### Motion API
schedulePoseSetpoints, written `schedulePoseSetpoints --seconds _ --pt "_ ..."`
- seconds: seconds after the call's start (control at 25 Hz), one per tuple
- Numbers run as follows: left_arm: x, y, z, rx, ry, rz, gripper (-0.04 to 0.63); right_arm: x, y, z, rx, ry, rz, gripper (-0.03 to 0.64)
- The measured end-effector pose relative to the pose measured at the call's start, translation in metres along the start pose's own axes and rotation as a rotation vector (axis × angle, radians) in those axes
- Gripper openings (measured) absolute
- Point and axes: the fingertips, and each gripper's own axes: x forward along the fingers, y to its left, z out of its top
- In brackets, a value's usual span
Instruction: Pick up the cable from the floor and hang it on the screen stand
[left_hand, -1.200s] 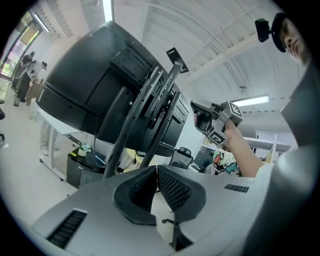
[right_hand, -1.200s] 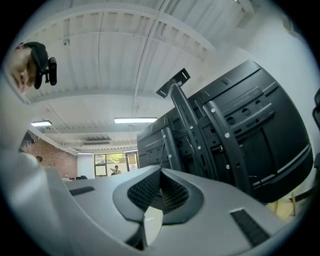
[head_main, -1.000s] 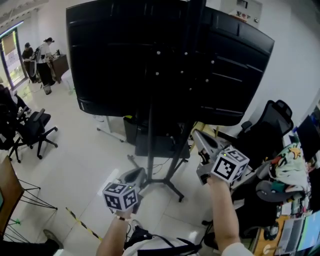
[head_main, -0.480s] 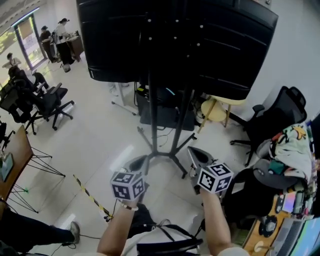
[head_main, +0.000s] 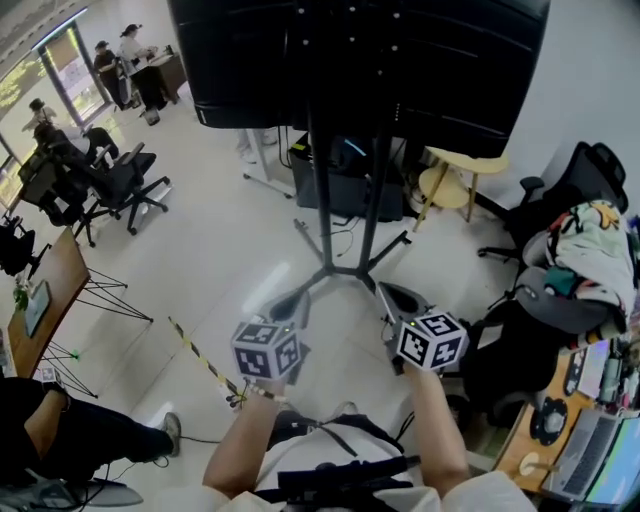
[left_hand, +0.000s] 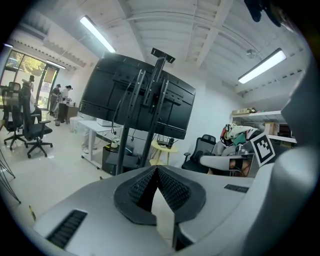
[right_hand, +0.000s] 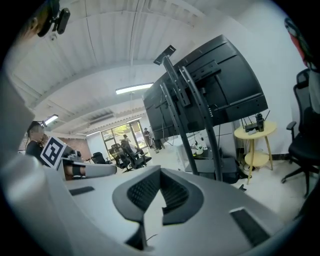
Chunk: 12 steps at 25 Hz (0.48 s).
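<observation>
left gripper (head_main: 285, 303), right gripper (head_main: 386, 293) (both closed, empty)

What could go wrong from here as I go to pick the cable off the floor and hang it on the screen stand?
The left gripper and right gripper are both shut and empty; reaching down like that would likely nudge rather than grasp. The screen stand has splayed legs right ahead of both grippers, easy to knock. Several cables lie by its base, so the wrong one might get pulled.
</observation>
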Motion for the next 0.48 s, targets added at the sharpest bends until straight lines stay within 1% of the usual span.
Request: schedulePoseSetpoints --seconds 0.2,0.48 --pt "-0.021 0.001 -0.018 -0.023 0.023 -0.026 0.003 -0.008 0.024 -0.025 0.036 0.013 -0.018 0.009" --pt "-0.047 0.009 -0.025 -0.032 0.028 -0.08 0.003 -0.009 0.073 -0.041 0.017 0.016 -0.029 0.009"
